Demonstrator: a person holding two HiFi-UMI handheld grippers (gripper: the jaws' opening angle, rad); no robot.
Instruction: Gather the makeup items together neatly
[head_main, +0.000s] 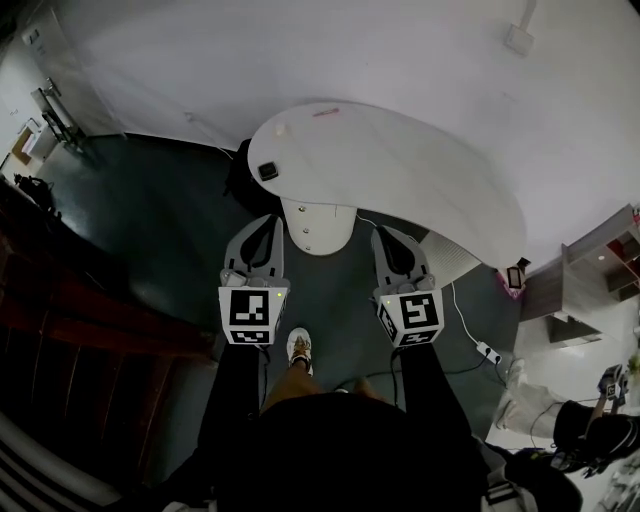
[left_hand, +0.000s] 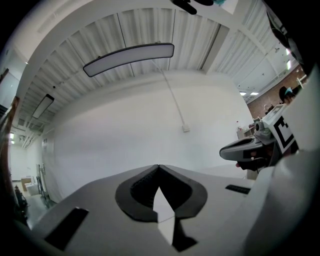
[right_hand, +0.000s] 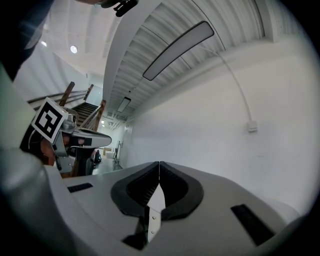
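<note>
What appear to be the makeup items, a small dark item (head_main: 268, 171) and two paler pieces too small to be identified, are seen scattered along the left end of the white table (head_main: 430, 180) in the upper centre of the frame. The left gripper (head_main: 266, 224) is placed nearer them than the right gripper (head_main: 386, 234). Both are held level, side by side, clenched on nothing, short of the table's edge.

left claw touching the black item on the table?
Apart. Head view: the left claw is shut and empty, short of the table edge; the black item lies further in.
</note>
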